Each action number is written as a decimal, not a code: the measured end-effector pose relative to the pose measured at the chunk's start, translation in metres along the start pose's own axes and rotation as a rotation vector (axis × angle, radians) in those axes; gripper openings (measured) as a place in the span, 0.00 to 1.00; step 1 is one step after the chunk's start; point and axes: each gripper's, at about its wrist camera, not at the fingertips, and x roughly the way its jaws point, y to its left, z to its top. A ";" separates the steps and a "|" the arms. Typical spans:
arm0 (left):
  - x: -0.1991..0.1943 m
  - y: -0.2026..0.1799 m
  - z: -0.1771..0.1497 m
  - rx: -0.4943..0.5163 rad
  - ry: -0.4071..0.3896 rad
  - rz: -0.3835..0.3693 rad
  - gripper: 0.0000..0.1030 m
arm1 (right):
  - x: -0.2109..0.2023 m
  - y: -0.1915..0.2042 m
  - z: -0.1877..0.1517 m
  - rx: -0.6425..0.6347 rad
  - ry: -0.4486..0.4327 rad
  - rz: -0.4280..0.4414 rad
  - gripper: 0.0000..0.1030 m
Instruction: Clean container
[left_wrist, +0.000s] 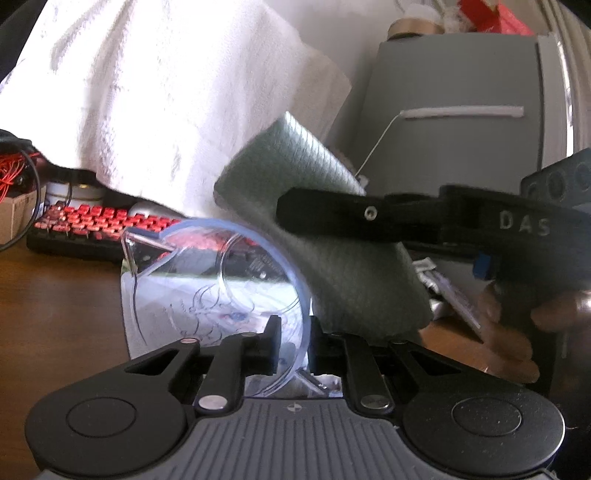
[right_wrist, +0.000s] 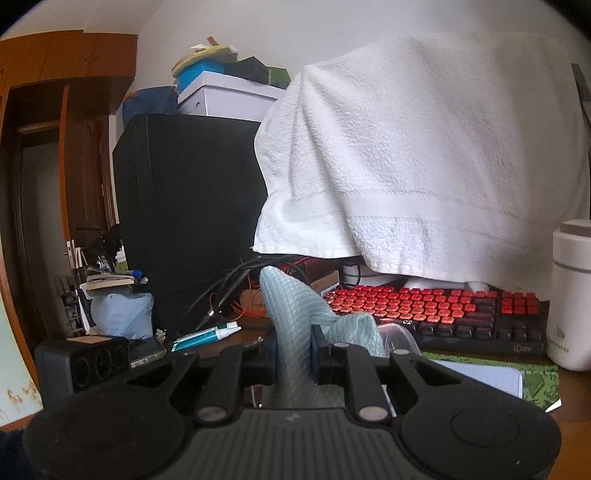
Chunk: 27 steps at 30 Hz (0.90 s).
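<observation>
Left gripper (left_wrist: 293, 343) — fingers clenched on the rim of the clear container (left_wrist: 207, 291), held tilted above the bench (left_wrist: 55, 295). Right gripper (right_wrist: 293, 349) — fingers clamped on a grey-green cloth (right_wrist: 291, 317), pressed against the container's rim.

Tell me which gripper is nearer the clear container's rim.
Left. The left gripper is clamped on the clear container rim itself; the right gripper, holding the green cloth, sits just above and beside it.
</observation>
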 end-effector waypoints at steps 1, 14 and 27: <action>0.000 -0.001 0.000 0.005 -0.002 0.005 0.10 | -0.001 0.000 0.000 0.001 0.001 0.001 0.15; -0.031 0.001 0.001 -0.005 -0.023 -0.024 0.08 | -0.009 -0.011 0.001 0.050 -0.011 -0.009 0.15; -0.028 0.010 0.011 -0.076 -0.020 -0.059 0.08 | 0.007 -0.026 0.014 0.081 -0.011 0.012 0.15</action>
